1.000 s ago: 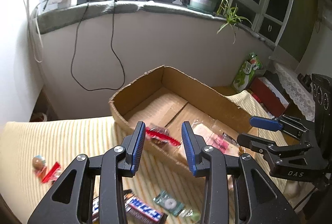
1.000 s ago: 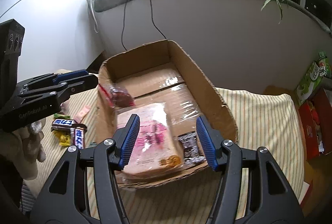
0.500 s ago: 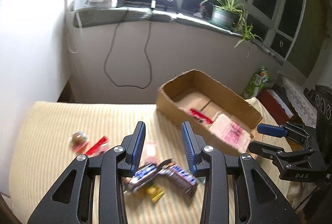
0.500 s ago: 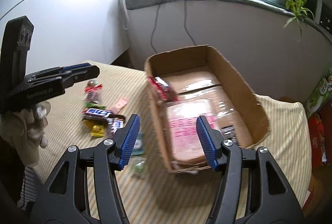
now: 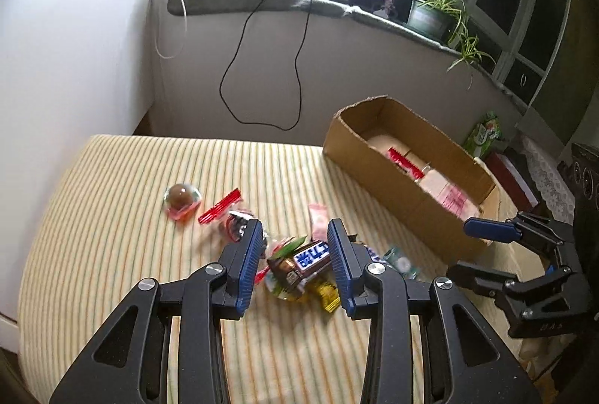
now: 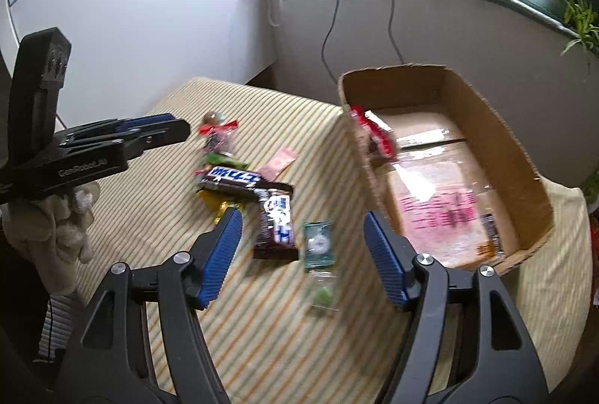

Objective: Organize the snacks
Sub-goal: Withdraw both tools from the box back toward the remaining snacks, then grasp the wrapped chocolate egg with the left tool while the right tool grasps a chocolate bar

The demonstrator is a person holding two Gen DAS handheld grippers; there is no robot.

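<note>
Loose snacks lie in a pile on the striped tablecloth (image 5: pixel 112 235): two dark chocolate bars (image 6: pixel 232 179) (image 6: pixel 277 224), a green packet (image 6: pixel 318 243), a yellow sweet (image 5: pixel 327 295), a pink sachet (image 5: pixel 318 216), a red-striped packet (image 5: pixel 221 209) and a round jelly cup (image 5: pixel 182 198). My left gripper (image 5: pixel 295 235) hovers over one chocolate bar (image 5: pixel 307 258), jaws narrowly apart and empty. My right gripper (image 6: pixel 302 220) hangs above the other bar and the green packet; its jaws are opening with nothing pressed between them. The cardboard box (image 6: pixel 498 130) to the right holds a pink-printed bag (image 6: pixel 438 205) and a red packet (image 6: pixel 374 134).
A gloved hand (image 6: pixel 56 228) carries the left gripper (image 6: pixel 179 132). The right gripper (image 5: pixel 464 248) shows beside the box (image 5: pixel 393 194). A black cable (image 5: pixel 239 67) hangs down the wall under the sill with a potted plant (image 5: pixel 430 14). A green carton (image 5: pixel 485 134) stands past the table.
Both grippers swung left, from over the box to above the loose snack pile. The right jaws have spread wider. The left jaws kept the same narrow gap.
</note>
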